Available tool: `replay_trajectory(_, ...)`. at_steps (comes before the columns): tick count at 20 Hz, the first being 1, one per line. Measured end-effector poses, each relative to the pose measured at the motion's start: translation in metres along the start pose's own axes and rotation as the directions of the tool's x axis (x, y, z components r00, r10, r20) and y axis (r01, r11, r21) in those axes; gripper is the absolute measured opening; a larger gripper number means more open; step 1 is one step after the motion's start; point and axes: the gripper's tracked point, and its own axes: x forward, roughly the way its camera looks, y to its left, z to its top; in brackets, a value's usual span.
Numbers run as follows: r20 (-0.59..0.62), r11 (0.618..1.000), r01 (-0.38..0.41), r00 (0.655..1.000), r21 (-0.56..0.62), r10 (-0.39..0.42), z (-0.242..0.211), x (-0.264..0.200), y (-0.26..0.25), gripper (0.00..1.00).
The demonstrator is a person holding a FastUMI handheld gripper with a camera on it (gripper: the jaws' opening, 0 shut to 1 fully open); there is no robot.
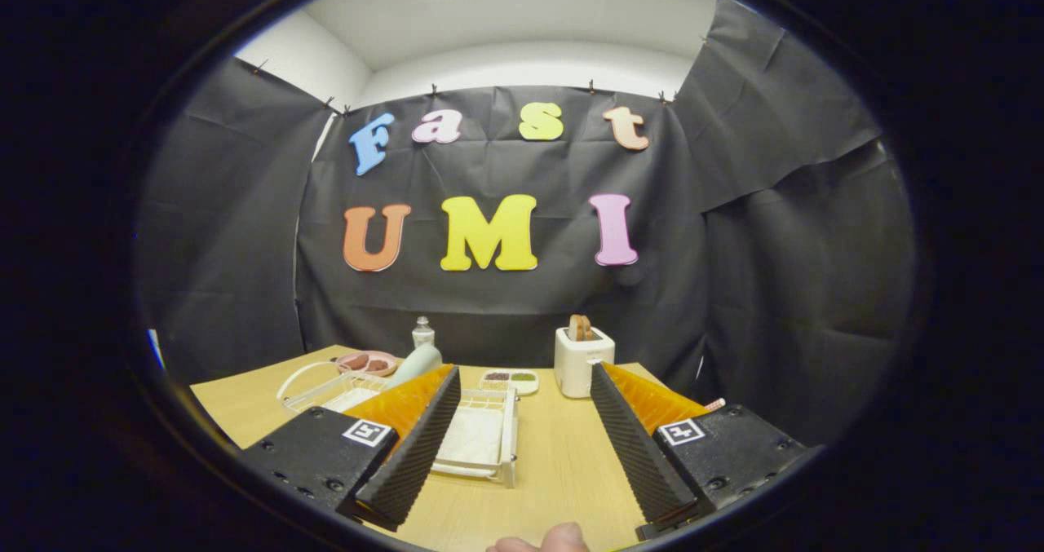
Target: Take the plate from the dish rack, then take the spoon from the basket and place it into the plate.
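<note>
Gripper (526, 409) in the lower middle of the frame, as I saw it from the remote station: its two fingers stood wide apart, holding nothing, raised above a pale wooden table (563, 470). A fingertip of a person's hand (542, 540) showed at the very bottom centre. Left of centre, partly behind the left finger, lay a white dish rack (481, 438); I saw a pale flat surface inside it between the fingers, which may have been the plate, though I could not be sure. Further left, a white wire basket (322, 385) sat beside it, and I could not make out a spoon in it. Beyond these, in the middle distance, I saw a pink dish (369, 363) holding something reddish, a small clear bottle (422, 332), a pale green cup (416, 363) lying tilted, a small divided tray (510, 380), and a white toaster (582, 360) with bread sticking up.
</note>
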Motion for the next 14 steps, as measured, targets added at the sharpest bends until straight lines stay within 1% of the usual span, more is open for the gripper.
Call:
replay_trajectory(5, -0.042, 1.0, -0.015, 0.999, -0.01, 0.014, 0.008, 0.013, 0.009, 1.0)
replay_trajectory(8, -0.082, 0.998, -0.046, 0.996, -0.032, 0.043, 0.017, 0.026, 0.021, 1.0)
replay_trajectory(12, -0.116, 0.991, -0.111, 0.988, -0.075, 0.102, 0.042, 0.047, 0.052, 1.0)
replay_trajectory(14, -0.164, 0.985, -0.156, 0.976, -0.079, 0.141, 0.048, 0.064, 0.07, 1.0)
